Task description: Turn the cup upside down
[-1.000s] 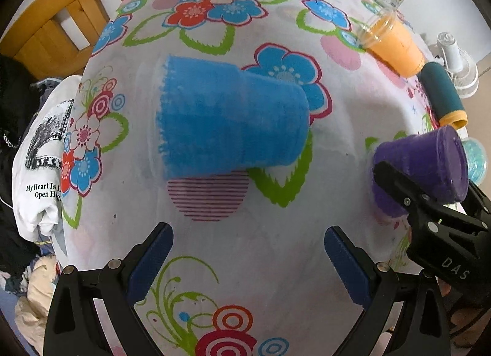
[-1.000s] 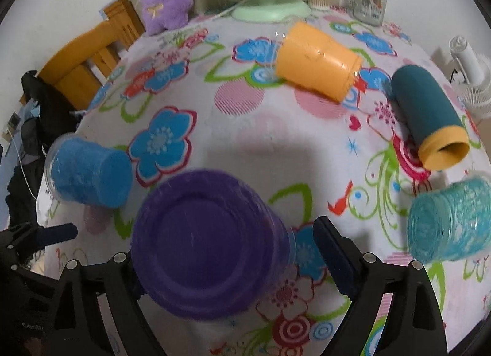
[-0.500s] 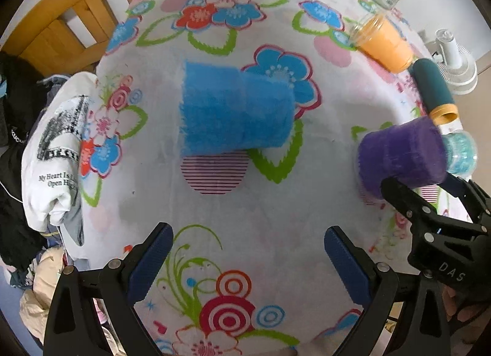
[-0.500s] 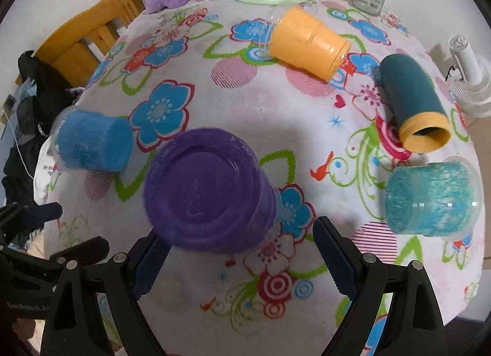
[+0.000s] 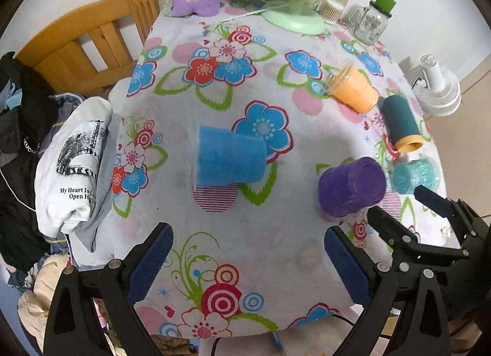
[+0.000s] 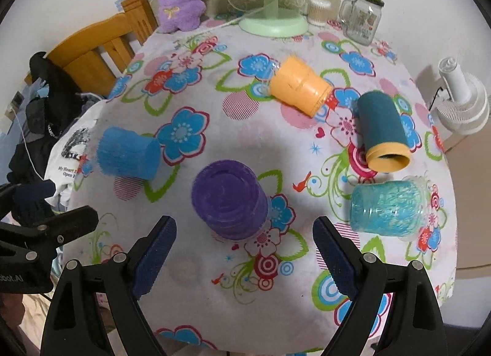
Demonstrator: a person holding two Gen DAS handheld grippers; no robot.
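A purple cup [image 6: 230, 202] stands upside down, base up, on the flowered tablecloth [image 6: 251, 147]; it also shows in the left wrist view [image 5: 351, 187]. My right gripper [image 6: 244, 248] is open and empty, just behind it and apart from it. A blue cup [image 5: 230, 161] lies on its side at mid-table, also in the right wrist view [image 6: 129, 156]. My left gripper [image 5: 248, 260] is open and empty, well back from the blue cup.
An orange cup [image 6: 299, 90], a teal-and-orange cup [image 6: 382, 136] and a turquoise cup [image 6: 388, 210] lie on their sides to the right. A green fan [image 6: 273, 22], a glass jar [image 6: 362, 19] and a purple plush [image 6: 179, 5] stand at the back. A wooden chair with clothes [image 5: 73, 153] is on the left.
The right gripper has let go of the purple cup, which now stands base up on the cloth. Both grippers have pulled back and up from the table.
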